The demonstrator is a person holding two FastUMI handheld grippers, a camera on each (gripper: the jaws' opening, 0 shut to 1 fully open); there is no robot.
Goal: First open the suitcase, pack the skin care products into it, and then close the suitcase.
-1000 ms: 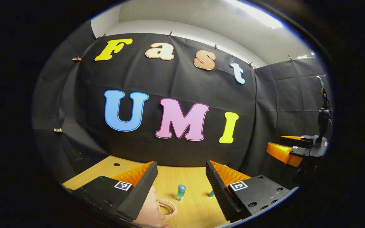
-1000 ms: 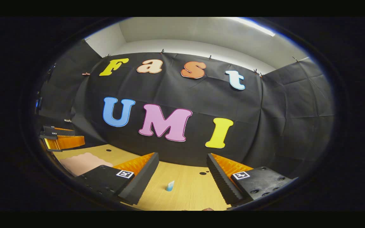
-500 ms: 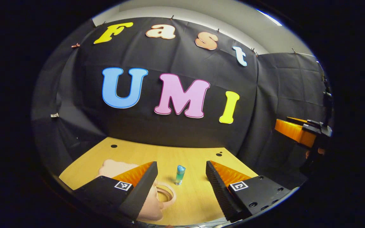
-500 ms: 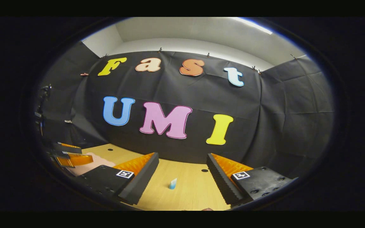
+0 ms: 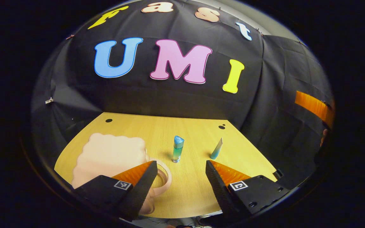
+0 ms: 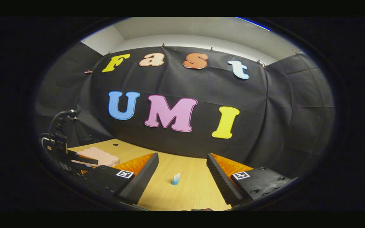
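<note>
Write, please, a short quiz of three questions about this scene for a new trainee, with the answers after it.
1. True or false: the pink suitcase lies closed on the wooden table.
2. How many skin care items stand on the table in the left gripper view? A) one B) two C) four
3. Fill in: the left gripper is ____, with nothing between its fingers.

Key:
1. True.
2. B: the blue-green bottle and the small tube.
3. Open. The right gripper is open too, and the tube stands farther off between its fingers.

Closed pink suitcase (image 5: pixel 109 155) lies flat; bottle (image 5: pixel 178 148) and tube (image 5: pixel 216 149) stand upright beside it.
</note>
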